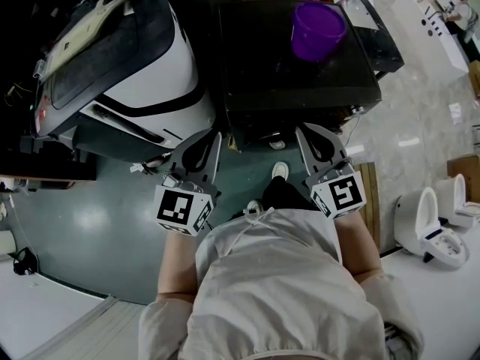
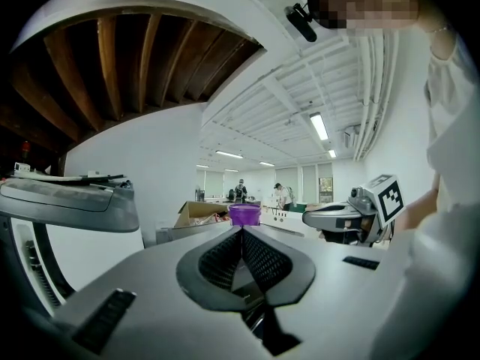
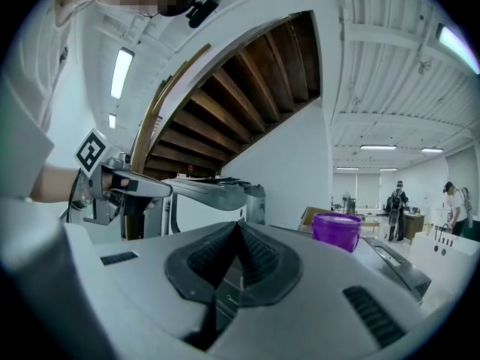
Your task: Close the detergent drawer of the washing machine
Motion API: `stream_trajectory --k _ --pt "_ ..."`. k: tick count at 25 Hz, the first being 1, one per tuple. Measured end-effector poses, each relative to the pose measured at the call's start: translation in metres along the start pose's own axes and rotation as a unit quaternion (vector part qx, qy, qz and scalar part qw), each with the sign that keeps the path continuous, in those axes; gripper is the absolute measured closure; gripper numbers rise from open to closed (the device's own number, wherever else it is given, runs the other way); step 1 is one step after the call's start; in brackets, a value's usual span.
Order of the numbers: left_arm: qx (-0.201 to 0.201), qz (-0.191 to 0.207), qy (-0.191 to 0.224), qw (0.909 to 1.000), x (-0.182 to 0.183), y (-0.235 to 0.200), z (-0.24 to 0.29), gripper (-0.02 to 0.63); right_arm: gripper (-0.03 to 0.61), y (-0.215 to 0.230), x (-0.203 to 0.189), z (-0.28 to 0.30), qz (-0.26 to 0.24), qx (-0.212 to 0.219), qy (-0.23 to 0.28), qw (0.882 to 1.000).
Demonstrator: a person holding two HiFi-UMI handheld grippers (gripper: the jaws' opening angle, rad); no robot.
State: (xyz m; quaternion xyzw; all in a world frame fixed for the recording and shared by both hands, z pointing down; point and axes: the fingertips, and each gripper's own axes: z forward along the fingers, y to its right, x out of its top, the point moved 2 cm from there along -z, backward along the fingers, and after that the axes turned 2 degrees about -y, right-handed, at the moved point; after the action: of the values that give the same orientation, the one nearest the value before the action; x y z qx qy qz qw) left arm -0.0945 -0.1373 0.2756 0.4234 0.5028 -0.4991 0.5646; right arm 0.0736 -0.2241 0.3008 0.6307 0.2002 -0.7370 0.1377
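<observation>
Left gripper (image 1: 215, 139) and right gripper (image 1: 302, 131) are both pinched together and empty, pointing ahead at the black washing machine (image 1: 300, 66) under the purple cup (image 1: 318, 28); the detergent drawer isn't discernible, probably on the near front, with the right gripper closer.

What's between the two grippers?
In the head view, the person's white shoe, on the green floor, sits between the left gripper and right gripper.
</observation>
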Motion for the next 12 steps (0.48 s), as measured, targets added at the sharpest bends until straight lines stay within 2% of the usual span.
stream_trajectory --k 12 --pt "-0.002 -0.002 -0.018 0.9998 -0.011 0.004 0.002 0.594 0.577 -0.004 -0.006 -0.004 0.008 -0.005 0.004 1.000"
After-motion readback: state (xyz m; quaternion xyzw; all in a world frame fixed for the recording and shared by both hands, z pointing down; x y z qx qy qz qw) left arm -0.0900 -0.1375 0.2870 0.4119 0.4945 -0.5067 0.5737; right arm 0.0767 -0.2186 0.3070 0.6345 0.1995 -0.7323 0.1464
